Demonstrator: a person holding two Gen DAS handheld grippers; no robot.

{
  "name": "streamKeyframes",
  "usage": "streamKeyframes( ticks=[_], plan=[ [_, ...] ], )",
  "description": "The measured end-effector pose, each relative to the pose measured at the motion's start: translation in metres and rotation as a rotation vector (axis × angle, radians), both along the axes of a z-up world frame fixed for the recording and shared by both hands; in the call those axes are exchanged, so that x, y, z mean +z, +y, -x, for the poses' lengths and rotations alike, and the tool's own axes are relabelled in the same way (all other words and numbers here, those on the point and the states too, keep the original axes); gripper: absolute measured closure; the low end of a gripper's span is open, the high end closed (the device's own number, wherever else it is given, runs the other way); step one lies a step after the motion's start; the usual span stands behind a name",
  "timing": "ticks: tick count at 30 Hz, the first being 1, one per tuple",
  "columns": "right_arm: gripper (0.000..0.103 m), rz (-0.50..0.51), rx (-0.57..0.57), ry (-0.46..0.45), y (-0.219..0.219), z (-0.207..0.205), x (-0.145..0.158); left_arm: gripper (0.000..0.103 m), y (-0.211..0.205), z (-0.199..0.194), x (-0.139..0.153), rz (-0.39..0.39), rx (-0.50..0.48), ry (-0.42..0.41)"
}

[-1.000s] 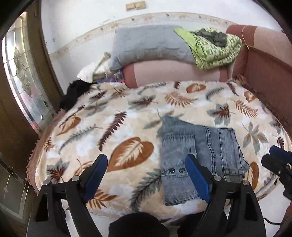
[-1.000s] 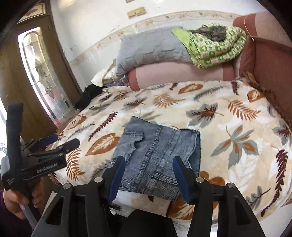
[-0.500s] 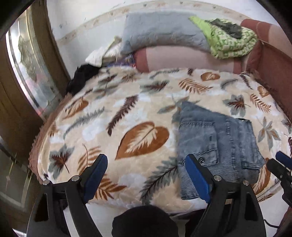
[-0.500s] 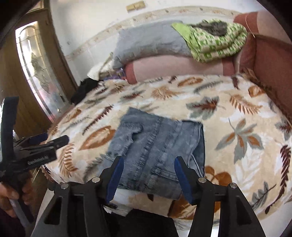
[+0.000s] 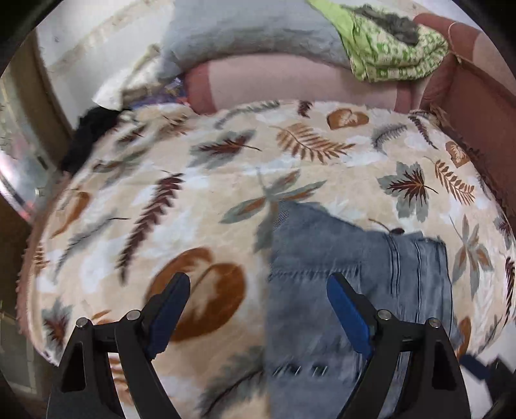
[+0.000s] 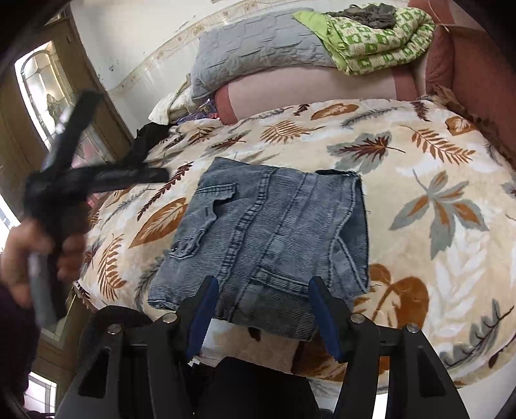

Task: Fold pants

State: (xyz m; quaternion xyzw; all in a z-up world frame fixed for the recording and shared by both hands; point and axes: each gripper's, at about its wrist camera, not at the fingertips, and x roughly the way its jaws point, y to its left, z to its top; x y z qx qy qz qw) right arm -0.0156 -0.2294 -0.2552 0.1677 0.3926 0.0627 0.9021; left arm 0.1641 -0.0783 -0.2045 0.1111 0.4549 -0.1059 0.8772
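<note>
The pants (image 6: 267, 245), grey-blue denim, lie folded into a squarish packet on the leaf-patterned blanket (image 6: 435, 167) that covers the bed, close to its near edge, with the waistband side hanging slightly over that edge. A buttoned pocket flap shows on the packet's left part and long seams run across its top. The right tongs (image 6: 262, 309) hover just in front of the packet's near edge, blue pads spread wide apart and holding nothing; the denim shows between them but does not appear pinched. The left tongs (image 5: 258, 309) are likewise spread wide and empty, hanging above the blanket with the right pad over the left part of the jeans (image 5: 354, 277) and the left pad over a brown leaf print (this view is smeared by motion blur, so fine detail of the cloth is lost). In the right wrist view the left tongs (image 6: 106, 175) appear blurred at the left, gripped by the person's hand (image 6: 35, 251), off the bed's left side. At the head of the bed a grey quilted pillow (image 6: 258, 48) rests on a pink bolster (image 6: 309, 87), and a folded green patterned blanket (image 6: 380, 38) with a dark grey cloth (image 6: 367, 13) on top sits beside the pillow. A black garment (image 6: 145, 141) lies at the far left corner.
</note>
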Motion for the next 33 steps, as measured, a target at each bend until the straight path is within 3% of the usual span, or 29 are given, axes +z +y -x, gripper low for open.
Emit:
streamKeyframes(
  ticks=[7, 12, 14, 16, 19, 22, 26, 33],
  plan=[
    [0.041, -0.029, -0.05, -0.007, -0.027, 0.005, -0.005, 0.014, -0.037, -0.062, -0.05, -0.088, 0.028, 0.102],
    [0.041, -0.056, -0.083, 0.025, -0.045, 0.004, -0.017, 0.014, -0.032, -0.104, -0.08, -0.103, 0.103, 0.19],
    [0.041, -0.071, -0.091, 0.034, -0.049, 0.003, -0.019, 0.014, -0.025, -0.108, -0.081, -0.051, 0.139, 0.23],
    [0.041, -0.069, -0.094, 0.027, -0.051, 0.004, -0.018, 0.014, -0.024, -0.1, -0.072, -0.045, 0.133, 0.202],
    [0.041, -0.055, -0.092, 0.003, -0.052, 0.005, -0.011, 0.014, -0.023, -0.069, -0.046, -0.09, 0.086, 0.077],
    [0.041, -0.055, -0.09, -0.009, -0.05, 0.003, -0.008, 0.014, -0.012, -0.038, -0.026, -0.066, 0.048, 0.023],
    [0.041, -0.063, -0.061, -0.006, -0.038, 0.003, -0.011, 0.014, 0.0, 0.013, -0.021, -0.055, -0.034, 0.032],
    [0.041, -0.134, 0.041, -0.037, -0.009, -0.006, -0.017, 0.014, -0.001, 0.051, -0.057, -0.106, -0.078, 0.108]
  ],
)
